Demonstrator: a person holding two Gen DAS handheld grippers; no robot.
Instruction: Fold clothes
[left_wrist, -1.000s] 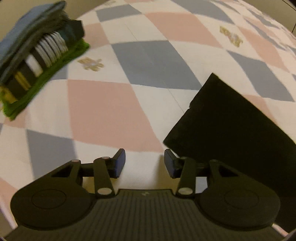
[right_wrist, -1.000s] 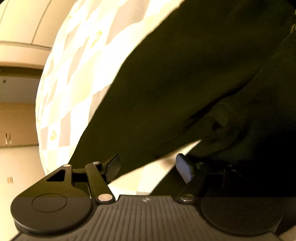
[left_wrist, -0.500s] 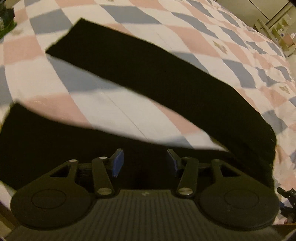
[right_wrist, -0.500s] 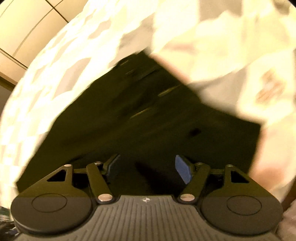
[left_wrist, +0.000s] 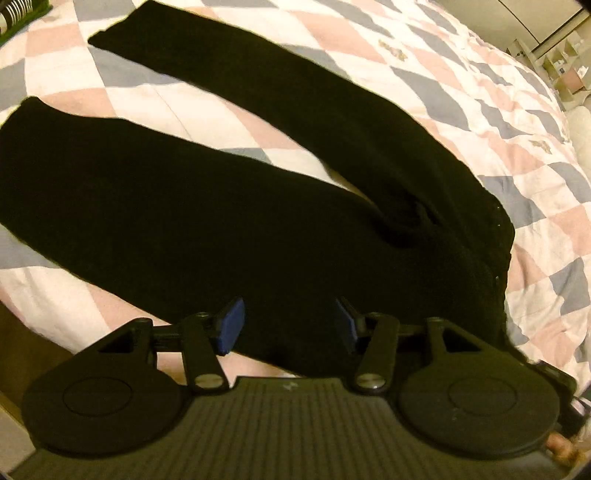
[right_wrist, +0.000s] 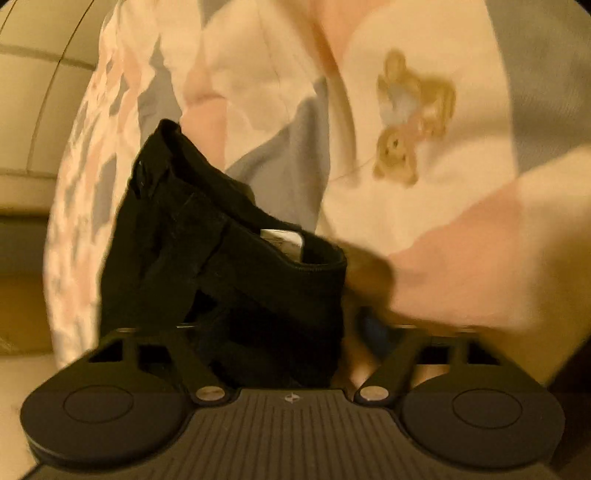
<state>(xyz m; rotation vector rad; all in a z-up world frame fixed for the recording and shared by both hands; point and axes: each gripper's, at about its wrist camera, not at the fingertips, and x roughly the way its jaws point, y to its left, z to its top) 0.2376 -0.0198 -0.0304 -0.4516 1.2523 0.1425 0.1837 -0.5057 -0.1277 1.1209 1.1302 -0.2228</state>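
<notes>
Across the checked quilt (left_wrist: 424, 48) black trousers (left_wrist: 229, 221) lie flat, legs splayed, unfolded; left gripper (left_wrist: 288, 325) released above near leg, right gripper (right_wrist: 291, 332) gaping round waistband (right_wrist: 295, 266), folding barely begun

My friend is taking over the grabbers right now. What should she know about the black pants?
Left gripper: open, holding nothing, poised over the near leg of the black pants.
Right gripper: open at the waistband; the fabric sits between its fingers, not pinched. The view is blurry.
Where things are: the pants lie spread on the checkered quilt, legs apart in a V. A stack of folded clothes sits at the far left corner.
Done: pants laid out flat.
Left: every fold. Probably bring one leg onto the other first, then fold lengthwise and add to the stack.
</notes>
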